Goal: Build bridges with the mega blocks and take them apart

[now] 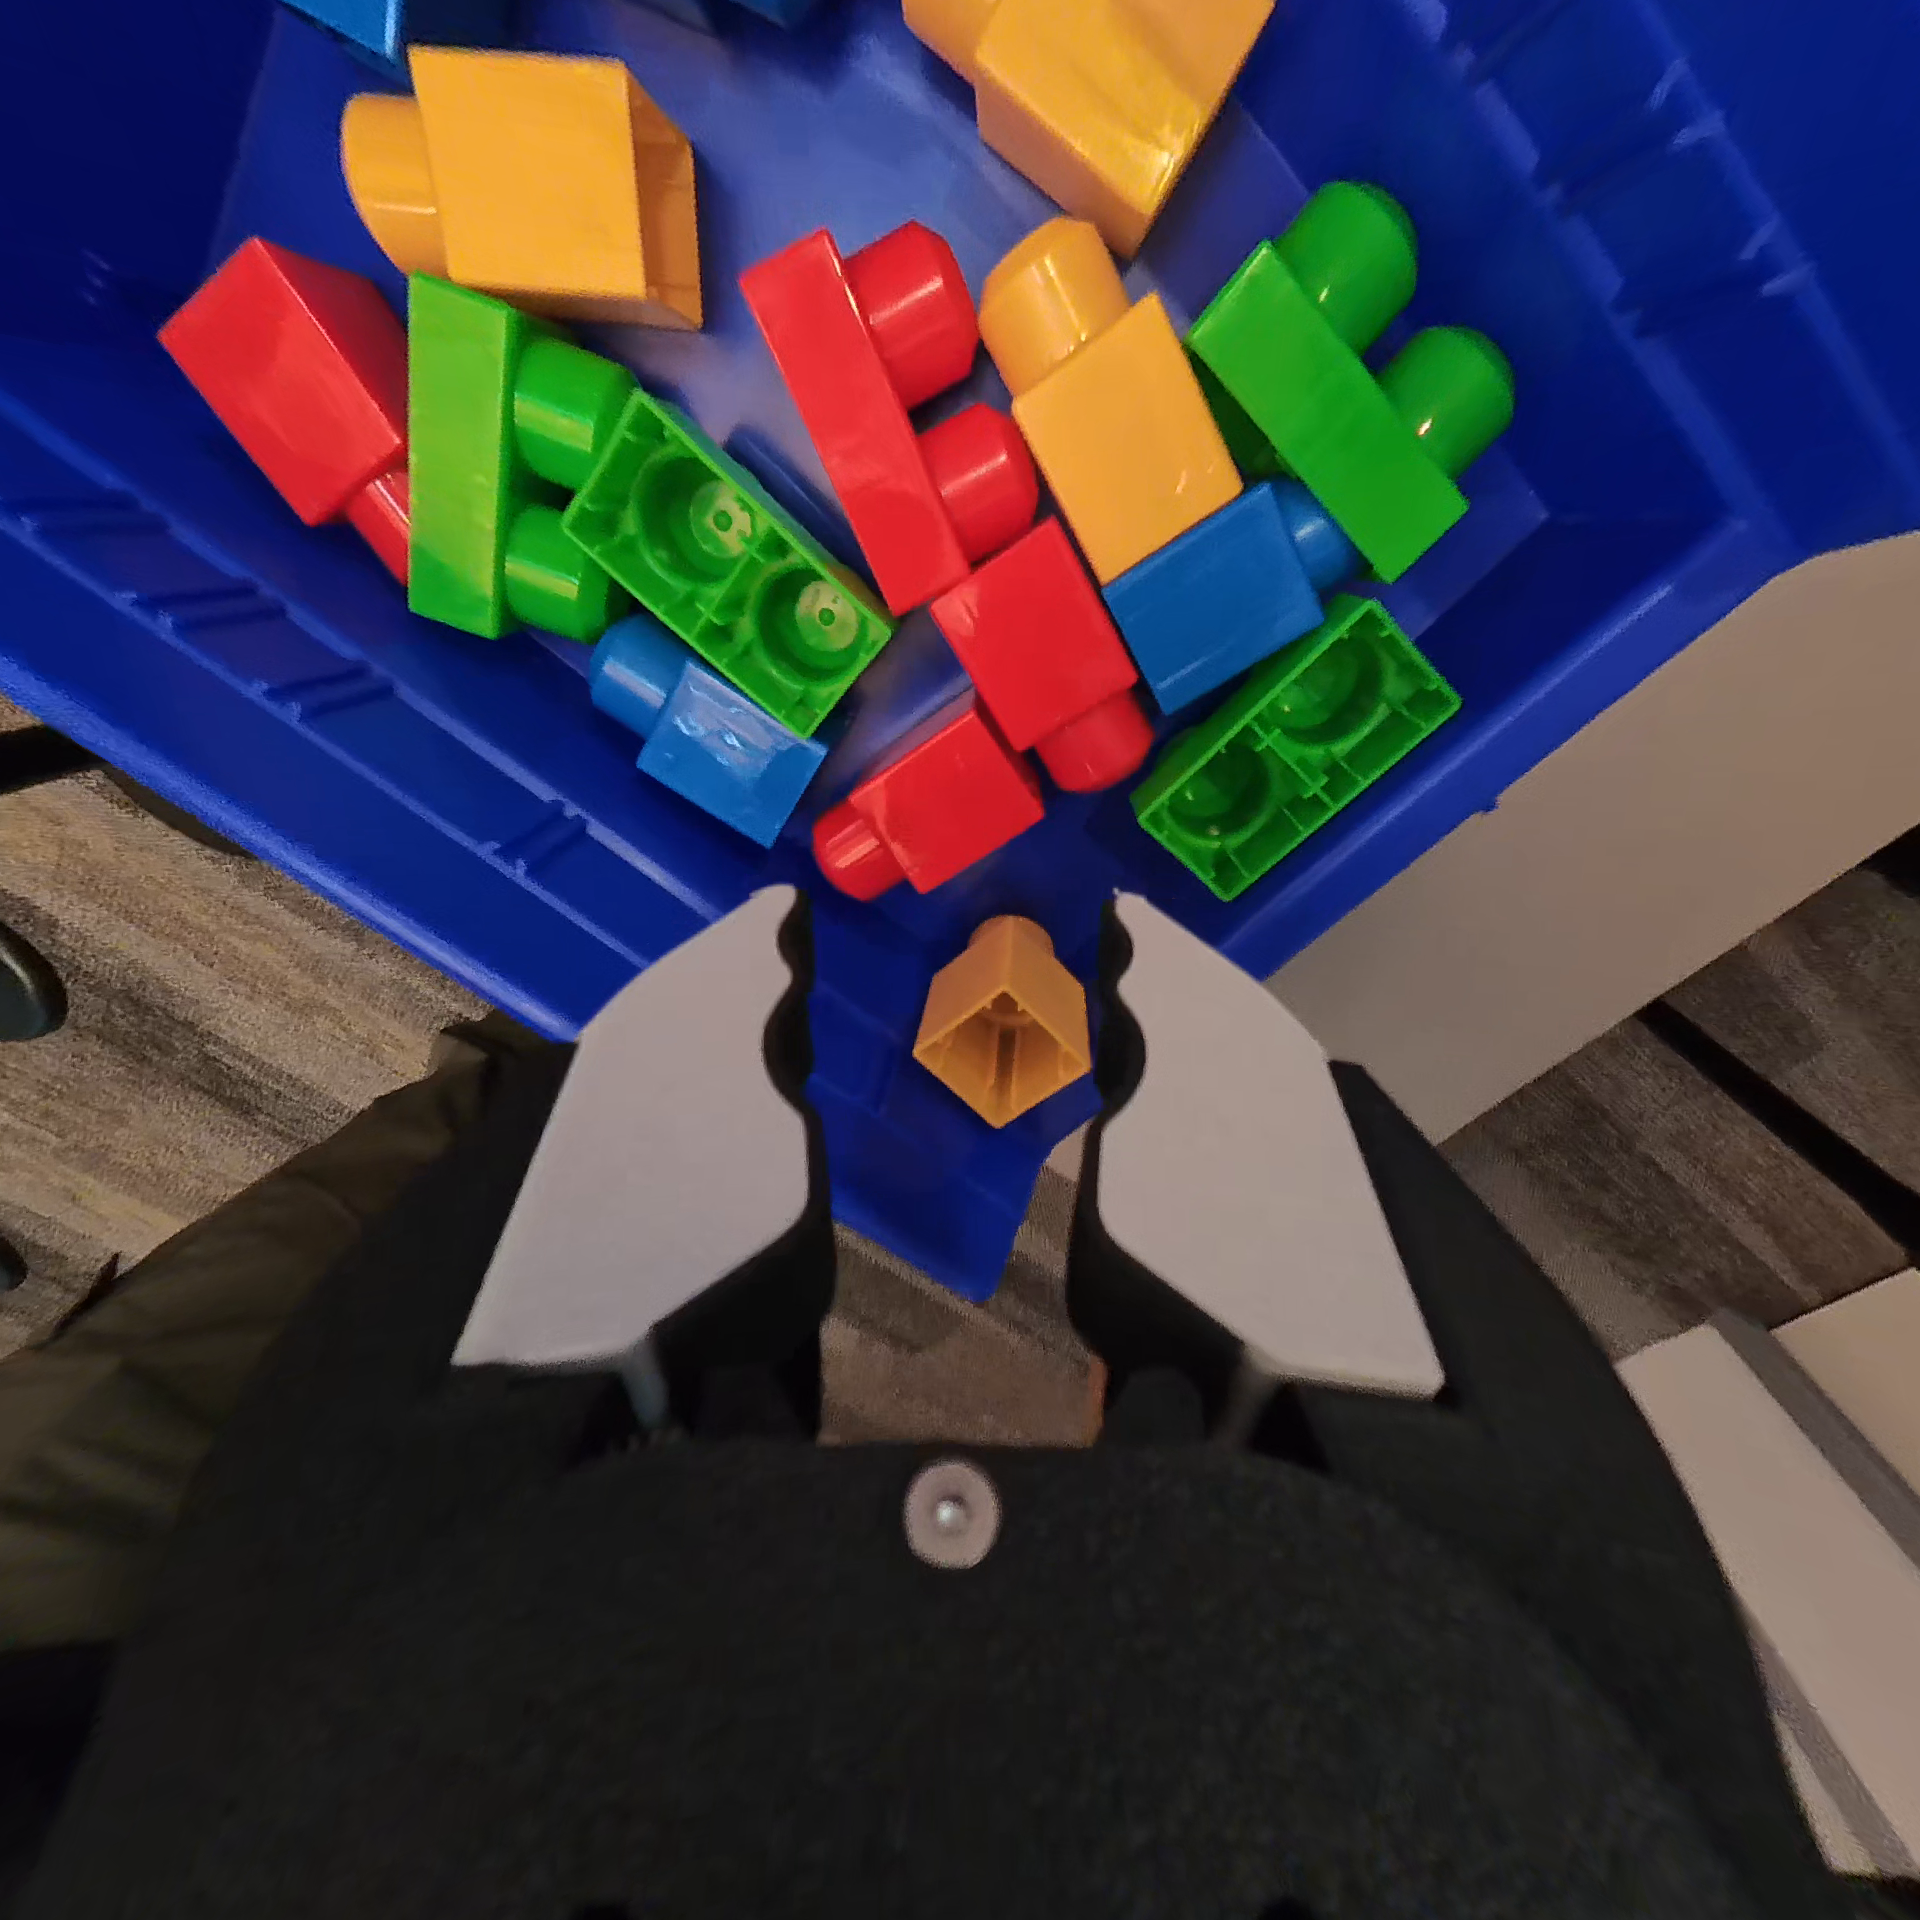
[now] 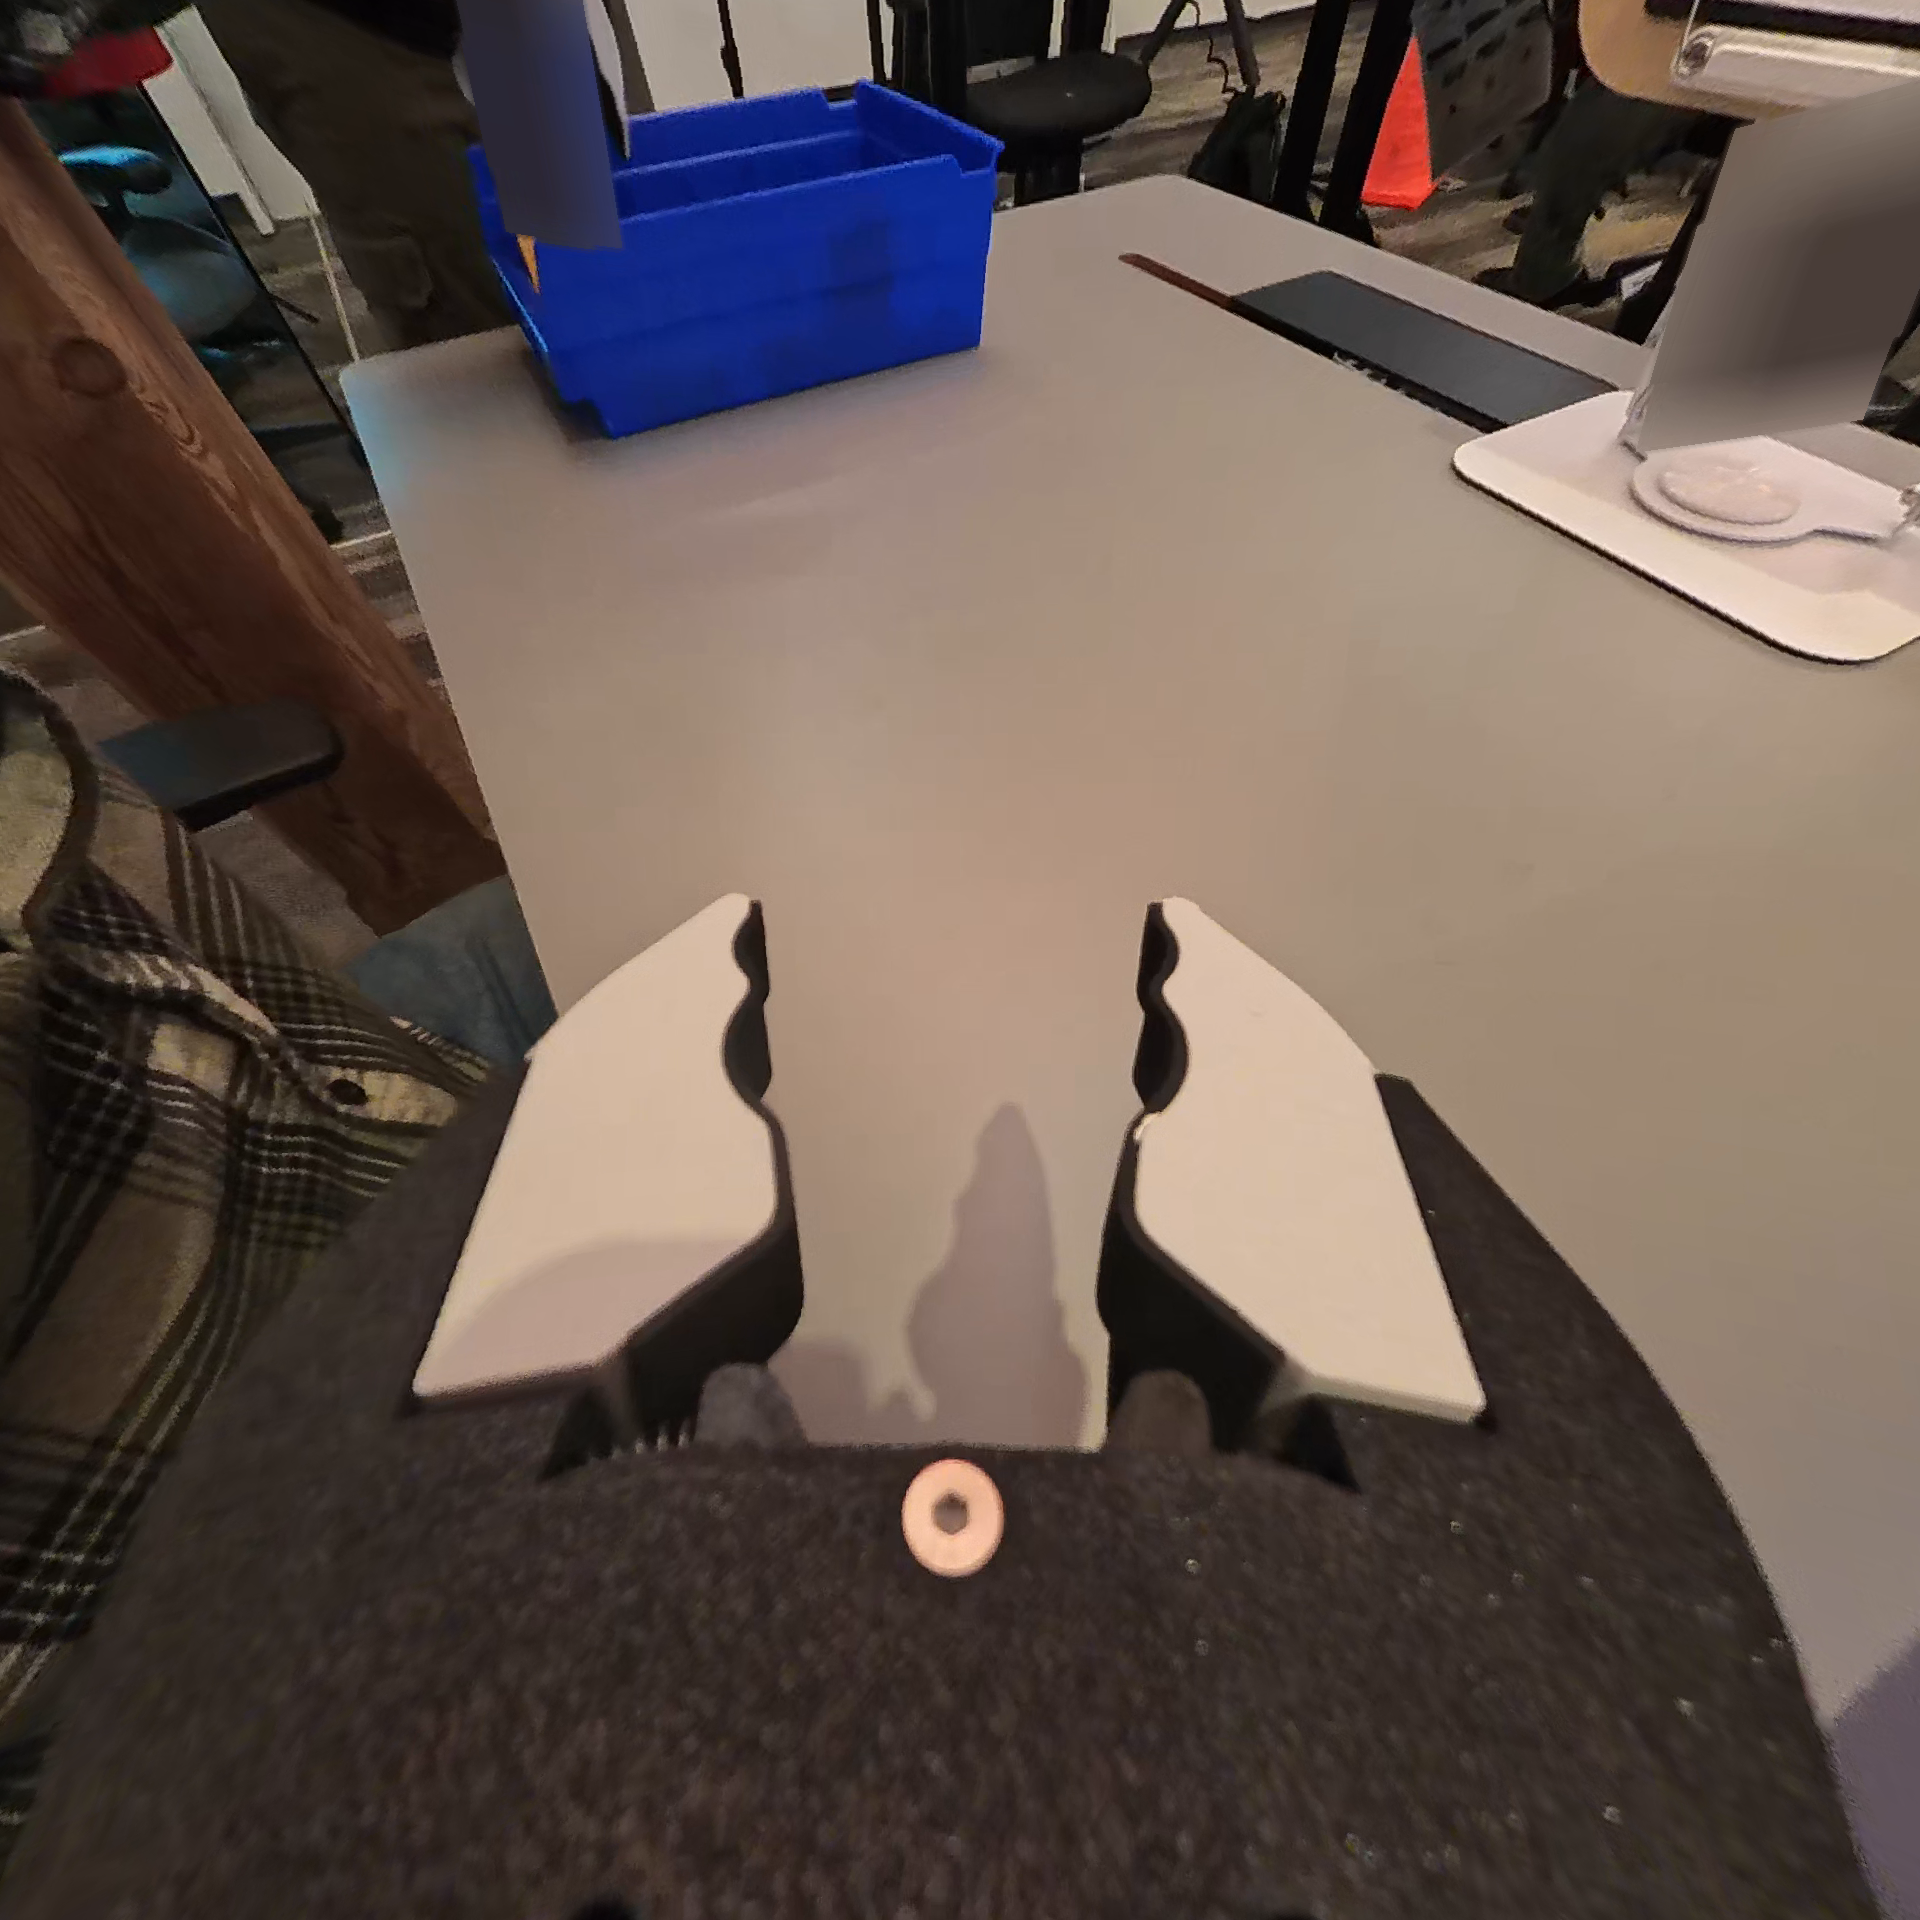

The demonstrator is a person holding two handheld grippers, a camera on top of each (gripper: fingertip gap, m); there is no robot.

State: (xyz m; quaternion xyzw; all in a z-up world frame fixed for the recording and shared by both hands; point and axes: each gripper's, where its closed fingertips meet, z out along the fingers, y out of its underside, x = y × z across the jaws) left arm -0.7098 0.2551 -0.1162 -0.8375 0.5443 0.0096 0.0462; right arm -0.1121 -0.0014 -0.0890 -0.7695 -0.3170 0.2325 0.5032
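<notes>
Orange block [image 1: 1003, 1023] sits hollow-side-up between left tool [image 1: 956, 925] tips.

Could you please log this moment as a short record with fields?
left gripper: open, over the bin's near wall
orange block: small, between the left fingers, hollow side toward the camera; grip not clear
blue bin: holds red, green, orange and blue blocks
right gripper: open, empty, above the grey table
bridge: none built
</notes>
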